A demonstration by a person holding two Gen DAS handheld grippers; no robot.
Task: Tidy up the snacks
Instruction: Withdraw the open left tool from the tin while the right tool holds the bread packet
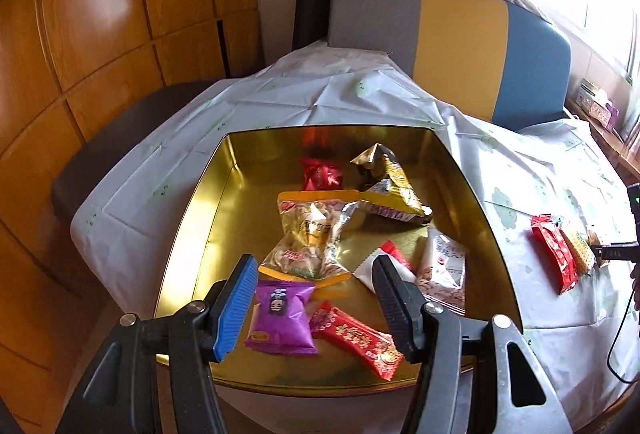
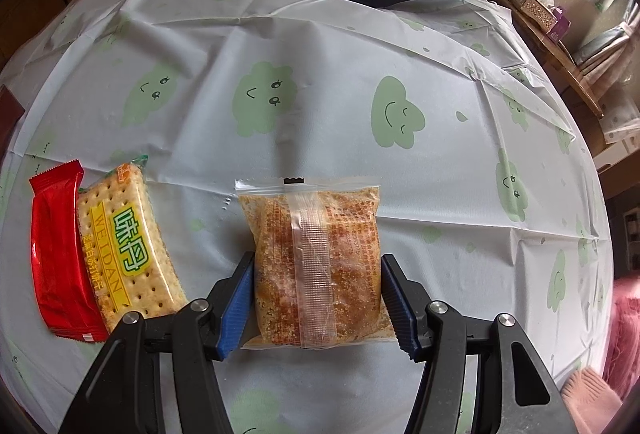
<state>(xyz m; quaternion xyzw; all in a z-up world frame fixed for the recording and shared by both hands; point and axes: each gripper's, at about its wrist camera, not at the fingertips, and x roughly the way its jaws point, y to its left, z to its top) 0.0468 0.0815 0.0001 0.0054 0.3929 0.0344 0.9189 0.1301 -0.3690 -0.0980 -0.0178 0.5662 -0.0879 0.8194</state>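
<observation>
Across the centre of the left wrist view, the gold tin [image 1: 208, 218] is seen on the tabletop [image 1: 280, 101], already holding the purple packet [image 1: 282, 318] and other snacks. Above it the left hand-held gripper [image 1: 316, 298] stands wide and empty. Low in the right wrist view, the right hand-held gripper [image 2: 318, 298] is closed on the clear-wrapped crumb cake [image 2: 316, 262]; the slick wrapper could slip from the pads, or the cake be crushed by a harder squeeze. At lower left, "WEIDAN" is read on the cracker pack [image 2: 128, 250], which is overlapped by the red packet [image 2: 56, 258].
</observation>
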